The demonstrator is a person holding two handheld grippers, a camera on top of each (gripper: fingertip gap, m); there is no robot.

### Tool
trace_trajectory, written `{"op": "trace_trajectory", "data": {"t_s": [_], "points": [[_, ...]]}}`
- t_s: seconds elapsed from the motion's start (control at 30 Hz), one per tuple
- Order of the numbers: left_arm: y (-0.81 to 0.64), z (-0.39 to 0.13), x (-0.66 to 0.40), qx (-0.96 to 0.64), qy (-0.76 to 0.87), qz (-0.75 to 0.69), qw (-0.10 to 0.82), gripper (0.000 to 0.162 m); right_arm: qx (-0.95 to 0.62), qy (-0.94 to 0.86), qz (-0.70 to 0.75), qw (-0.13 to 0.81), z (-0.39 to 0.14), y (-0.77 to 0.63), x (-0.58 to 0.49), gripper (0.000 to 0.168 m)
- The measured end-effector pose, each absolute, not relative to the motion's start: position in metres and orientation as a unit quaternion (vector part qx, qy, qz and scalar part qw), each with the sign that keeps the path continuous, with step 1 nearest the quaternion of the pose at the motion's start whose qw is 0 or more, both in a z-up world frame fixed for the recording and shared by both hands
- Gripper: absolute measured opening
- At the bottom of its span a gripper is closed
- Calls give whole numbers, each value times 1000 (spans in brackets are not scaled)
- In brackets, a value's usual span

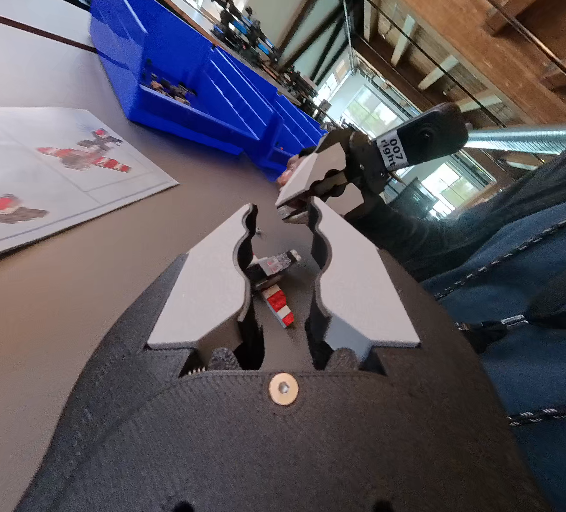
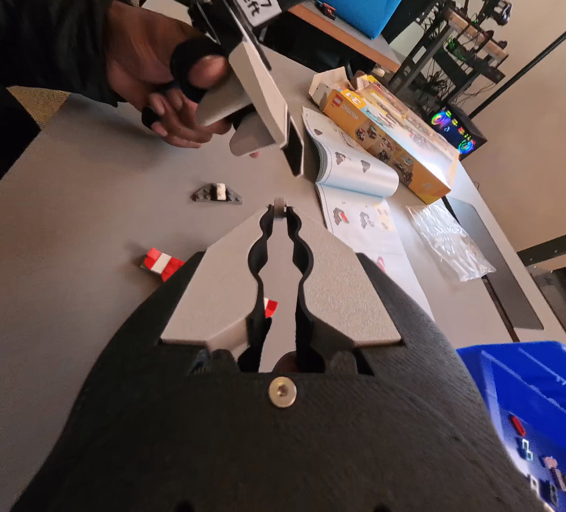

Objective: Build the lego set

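From nine o'clock: the red-and-white striped wing [image 2: 160,263] lies loose on the table [image 2: 76,191]. The left gripper [image 1: 281,212] hovers, fingers apart, empty. The right gripper [image 2: 279,209] pinches a small grey piece [image 2: 279,206]: light, stiff, slippery; grip its flat sides.

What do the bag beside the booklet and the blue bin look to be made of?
Bag: thin clear plastic film, judging by its crinkles and bright glints. Bin: apparently rigid moulded plastic, a uniform glossy blue with straight dividers and soft reflections.
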State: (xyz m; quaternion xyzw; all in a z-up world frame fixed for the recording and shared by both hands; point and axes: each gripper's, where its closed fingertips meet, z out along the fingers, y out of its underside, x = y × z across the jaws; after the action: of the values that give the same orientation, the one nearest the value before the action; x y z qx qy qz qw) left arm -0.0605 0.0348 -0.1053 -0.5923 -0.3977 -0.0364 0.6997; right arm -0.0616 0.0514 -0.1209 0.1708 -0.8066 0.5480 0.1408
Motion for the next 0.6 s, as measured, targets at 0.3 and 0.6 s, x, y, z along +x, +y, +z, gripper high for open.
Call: {"op": "trace_trajectory", "data": {"t_s": [0.3,0.6], "points": [[50,-114,-52,-610,-400,-75,680,31,197,-799,542,171,-118,46,-55,8],[58,-122,-47,-616,-411,-107,664,27,222,-793,534,192,-117,43,-48,8]]}}
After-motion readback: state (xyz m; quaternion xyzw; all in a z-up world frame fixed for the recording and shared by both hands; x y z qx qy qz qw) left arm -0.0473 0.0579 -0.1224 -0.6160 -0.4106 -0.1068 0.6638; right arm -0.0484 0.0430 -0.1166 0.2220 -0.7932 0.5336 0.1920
